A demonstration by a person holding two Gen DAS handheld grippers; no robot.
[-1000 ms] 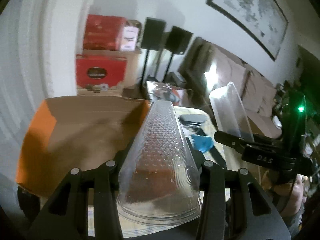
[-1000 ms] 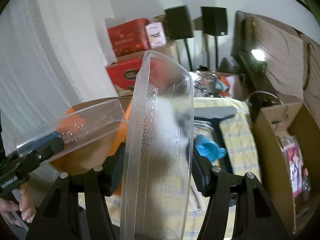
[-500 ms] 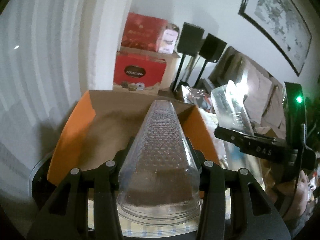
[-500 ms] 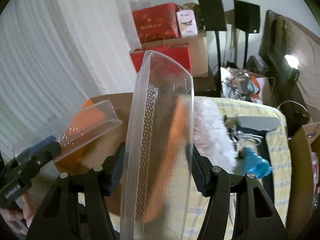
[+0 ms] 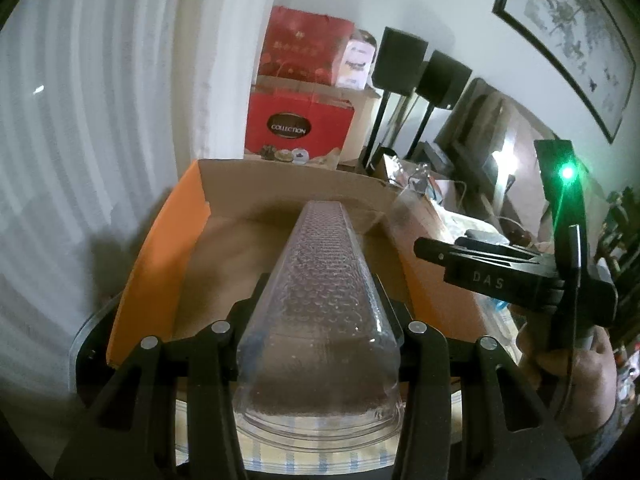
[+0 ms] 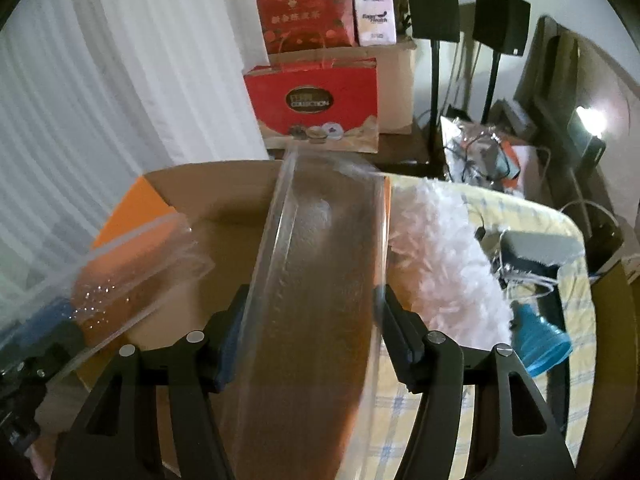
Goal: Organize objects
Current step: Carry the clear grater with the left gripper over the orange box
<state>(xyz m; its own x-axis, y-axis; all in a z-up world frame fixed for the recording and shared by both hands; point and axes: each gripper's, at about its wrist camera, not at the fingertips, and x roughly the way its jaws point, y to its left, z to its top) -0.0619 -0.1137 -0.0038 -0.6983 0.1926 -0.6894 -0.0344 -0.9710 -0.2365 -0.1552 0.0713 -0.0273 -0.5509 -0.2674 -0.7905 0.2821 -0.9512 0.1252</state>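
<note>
Left gripper (image 5: pixel 320 336): jaws clamped on a clear plastic tray (image 5: pixel 320 292) with a dimpled base, gripped across its near end. The tray points forward over the open cardboard box (image 5: pixel 240 248), whose side flaps are orange. The box sits at the far left end of the checked tablecloth (image 6: pixel 520 216), hard against the white curtain (image 5: pixel 80 120).

Right gripper (image 6: pixel 316 344): jaws closed on a second clear plastic tray (image 6: pixel 320 264), held on edge, with its long rim toward the camera. Its far end hangs over the box's right wall. The left wrist view shows this gripper from the side, beside the box, with a green light lit on its body.

Handling, as judged:
- Both trays look like thin moulded plastic: light, springy, smooth-walled.
- A hard squeeze would likely bow or crack the walls; a loose one lets them slide.
- A grip across the short end, where the rim stiffens the shell, looks the soundest choice. That is where both jaws sit.
- Held by one end, the long free length may droop or wobble.

Pose: both grippers are raised above the tabletop, angled forward and slightly down toward the box mouth, left and right near each other. Neither tray touches the box floor, as far as I can tell.

Nearby on the cloth: a white fluffy duster (image 6: pixel 440 256) along the box's right side, and a blue plastic piece (image 6: pixel 540 344) beyond it.
</note>
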